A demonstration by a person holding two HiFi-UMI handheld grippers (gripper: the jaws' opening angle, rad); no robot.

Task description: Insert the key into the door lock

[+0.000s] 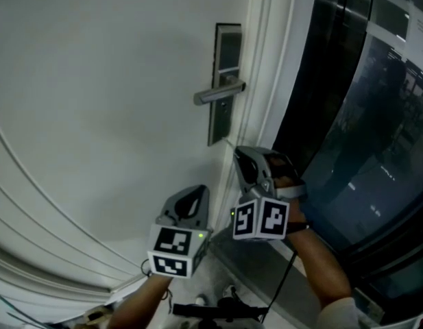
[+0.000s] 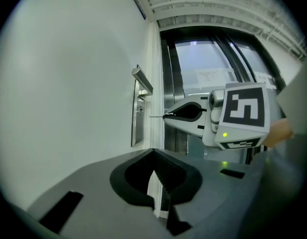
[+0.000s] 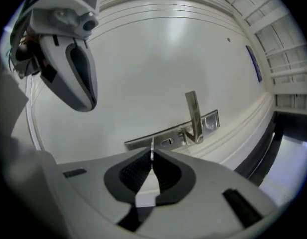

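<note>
The key (image 3: pixel 152 148) is a thin, flat strip of bright metal. It is pinched between the ribbed black pads of the right gripper (image 3: pixel 152 158), whose jaws are pressed together on it so that only the narrow blade sticks out past their tips. Seen from the left gripper view, the blade points level at the lock plate (image 2: pixel 138 118) with a slim gap between its tip and the plate, so it has not yet entered. From the right gripper's own view the blade lines up just beside the small oval keyhole (image 3: pixel 167 142) in the plate.

The lock plate is a long, narrow rectangle of brushed steel, mounted upright near the right edge of the smooth white door (image 1: pixel 94 81), close to the moulded white door frame (image 1: pixel 266 60). A straight, satin-finished lever handle (image 1: pixel 218 93) juts from the plate's middle towards the door's centre, and the keyhole sits below it. In the head view the key is probably the faint pale line between the right gripper's tip and the plate's lower end, though it is too fine there to be sure.

The left gripper (image 2: pixel 154 156) has a smooth grey moulded shell with black pads. It sits lower and further from the door's right edge than the right gripper, with its jaws closed tip to tip and nothing between them. To the right of the door frame stands a dark, glossy glass panel (image 1: pixel 348 115).
</note>
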